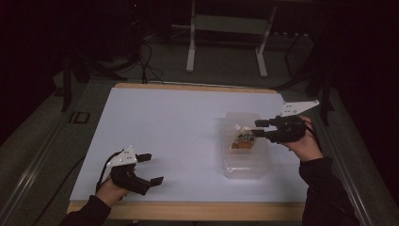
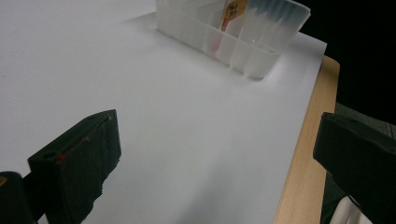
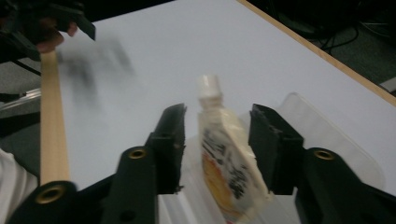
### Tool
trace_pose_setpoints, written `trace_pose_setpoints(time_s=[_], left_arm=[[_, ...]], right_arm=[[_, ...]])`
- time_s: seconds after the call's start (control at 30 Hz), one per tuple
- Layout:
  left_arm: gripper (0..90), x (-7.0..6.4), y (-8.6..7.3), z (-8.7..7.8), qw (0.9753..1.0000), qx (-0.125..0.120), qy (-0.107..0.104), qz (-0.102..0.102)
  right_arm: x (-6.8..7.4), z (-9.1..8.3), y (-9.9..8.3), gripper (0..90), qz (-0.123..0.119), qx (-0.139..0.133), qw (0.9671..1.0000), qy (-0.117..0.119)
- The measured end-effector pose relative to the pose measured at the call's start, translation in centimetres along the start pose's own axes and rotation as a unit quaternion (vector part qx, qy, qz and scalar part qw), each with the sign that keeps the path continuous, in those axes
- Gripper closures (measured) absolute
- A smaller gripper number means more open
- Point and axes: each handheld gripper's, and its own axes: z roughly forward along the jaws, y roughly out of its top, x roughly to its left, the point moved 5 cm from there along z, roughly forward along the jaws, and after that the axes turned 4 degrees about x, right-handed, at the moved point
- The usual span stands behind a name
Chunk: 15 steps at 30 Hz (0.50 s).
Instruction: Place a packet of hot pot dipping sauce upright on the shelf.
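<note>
The right gripper [image 1: 258, 128] is over the clear plastic bin [image 1: 245, 162], which stands near the right edge of the white worktop [image 1: 179, 127]. Its 2 jaws are narrowly apart, with the spouted pouch [image 3: 223, 154] between them; whether they touch it, one cannot tell. The pouch stands inside the bin. The left gripper [image 1: 151, 168] is at the front left corner, its jaws wide and holding nothing.

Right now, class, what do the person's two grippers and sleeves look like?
Both the left gripper and the right gripper are black with two blocky jaws. Each carries a pale grey three-cornered plate on top and trails a thin black cable. Brass-coloured rings sit at the jaw pivots. The person wears dark long sleeves.
</note>
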Motion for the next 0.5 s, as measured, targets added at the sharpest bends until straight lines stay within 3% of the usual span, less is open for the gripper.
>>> trace_pose_setpoints(time_s=[0.1,0.33,0.5], left_arm=[[1.0,0.0,0.0,0.1,1.0,0.001,0.001,0.0],[1.0,-0.3,-0.1,0.2,0.9999,0.006,0.001,0.009],[1.0,-0.3,-0.3,0.3,0.9998,0.013,0.006,0.015]], right_arm=[[0.9,0.2,0.1,44.1,-0.003,0.003,1.0,0.0],[2.9,0.3,0.3,32.4,-0.004,-0.007,1.0,0.003],[3.9,0.1,0.0,21.8,0.005,-0.024,0.9996,-0.015]])
